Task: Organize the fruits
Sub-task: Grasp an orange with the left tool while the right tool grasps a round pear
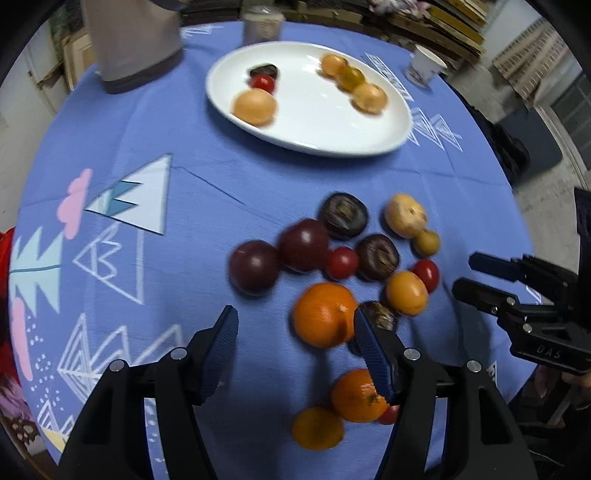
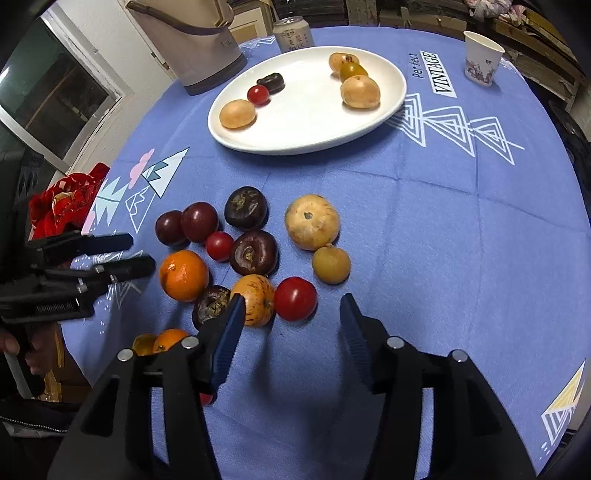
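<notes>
A white plate (image 2: 310, 125) at the far side of the blue tablecloth holds several fruits, tan, red, dark and greenish. Nearer lies a loose cluster: dark plums (image 2: 199, 221), a large tan fruit (image 2: 312, 221), oranges (image 2: 183, 275), red tomatoes. My right gripper (image 2: 291, 301) stands open above the cluster's near edge, with a red tomato (image 2: 295, 298) in the gap and no pad touching it. My left gripper (image 1: 295, 312) is open too, low over the big orange (image 1: 323, 314), which sits by its right finger (image 1: 369, 343). Each gripper shows from the side in the other view, left gripper (image 2: 140, 253), right gripper (image 1: 467, 273).
A beige bag (image 2: 199, 48), a drink can (image 2: 293, 33) and a paper cup (image 2: 480, 59) stand behind and beside the plate. A red cloth (image 2: 70, 199) lies at the table's left edge. Two more oranges (image 1: 356, 397) sit near the front edge. A hand (image 2: 22, 354) grips the left tool.
</notes>
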Available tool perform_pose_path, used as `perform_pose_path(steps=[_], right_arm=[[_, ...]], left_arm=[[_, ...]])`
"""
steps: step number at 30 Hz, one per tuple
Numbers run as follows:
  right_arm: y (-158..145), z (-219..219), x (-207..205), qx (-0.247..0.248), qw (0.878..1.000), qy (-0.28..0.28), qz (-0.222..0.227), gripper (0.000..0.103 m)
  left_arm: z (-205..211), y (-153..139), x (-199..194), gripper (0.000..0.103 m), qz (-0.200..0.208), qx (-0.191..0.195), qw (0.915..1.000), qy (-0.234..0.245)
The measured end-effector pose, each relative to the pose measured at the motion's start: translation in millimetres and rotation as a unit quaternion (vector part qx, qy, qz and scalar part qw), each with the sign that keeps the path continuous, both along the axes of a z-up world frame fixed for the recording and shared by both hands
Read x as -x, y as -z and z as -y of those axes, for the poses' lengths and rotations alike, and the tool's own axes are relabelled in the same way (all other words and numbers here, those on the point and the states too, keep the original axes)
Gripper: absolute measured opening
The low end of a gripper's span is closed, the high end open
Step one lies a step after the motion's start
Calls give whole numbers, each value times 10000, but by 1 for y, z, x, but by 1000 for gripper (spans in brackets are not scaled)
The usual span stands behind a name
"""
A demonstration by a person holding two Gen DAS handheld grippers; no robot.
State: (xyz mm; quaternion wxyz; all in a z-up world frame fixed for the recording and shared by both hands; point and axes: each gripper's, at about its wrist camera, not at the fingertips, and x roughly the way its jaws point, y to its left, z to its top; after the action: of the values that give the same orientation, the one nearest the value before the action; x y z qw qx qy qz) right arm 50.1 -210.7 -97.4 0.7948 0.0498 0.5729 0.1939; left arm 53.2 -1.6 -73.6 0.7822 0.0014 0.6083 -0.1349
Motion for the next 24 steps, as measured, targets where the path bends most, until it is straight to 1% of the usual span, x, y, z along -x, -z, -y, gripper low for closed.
perform_pose_path(steps=[5, 6, 7, 9, 12, 14, 15, 17, 18, 19, 20, 22, 24], right_arm=[[3, 7, -1, -5, 10000, 68, -33, 57], [4, 8, -1, -11, 10000, 77, -44, 58], [5, 9, -1, -15, 9999, 85, -53, 58], [6, 10, -3, -19, 9999, 88, -65, 58], [6, 10, -7, -25, 9999, 72, -80, 59], [6, 10, -10, -21, 10000, 61, -76, 61], [6, 9, -12, -19, 10000, 48, -65, 62], [7, 8, -15, -10, 10000, 36, -58, 62], [7, 7, -17, -1, 10000, 27, -55, 62], [8, 6, -21, 18, 10000, 13, -50, 62], [8, 5, -24, 34, 10000, 7, -36, 62], [8, 2, -31, 39, 10000, -19, 0, 62], [8, -2, -38, 54, 10000, -64, 37, 62]], left_arm=[[10, 15, -1, 64, -176, 20, 9998, 62], [11, 17, -2, 60, -193, 19, 9998, 66], [12, 21, -2, 55, -228, 57, 9997, 82], [11, 25, -5, 53, -273, 248, 9993, 55], [16, 27, -7, 55, -176, 285, 9993, 160], [20, 36, -10, 55, -308, 221, 9991, 198], [21, 37, -10, 55, -274, 228, 9993, 150], [22, 37, -12, 52, -277, 241, 9992, 146], [21, 37, -14, 47, -305, 303, 9990, 133], [20, 36, -15, 46, -322, 338, 9988, 128], [19, 36, -15, 46, -313, 341, 9988, 137], [22, 34, -14, 46, -239, 194, 9993, 220], [20, 34, -14, 46, -258, 139, 9994, 206]])
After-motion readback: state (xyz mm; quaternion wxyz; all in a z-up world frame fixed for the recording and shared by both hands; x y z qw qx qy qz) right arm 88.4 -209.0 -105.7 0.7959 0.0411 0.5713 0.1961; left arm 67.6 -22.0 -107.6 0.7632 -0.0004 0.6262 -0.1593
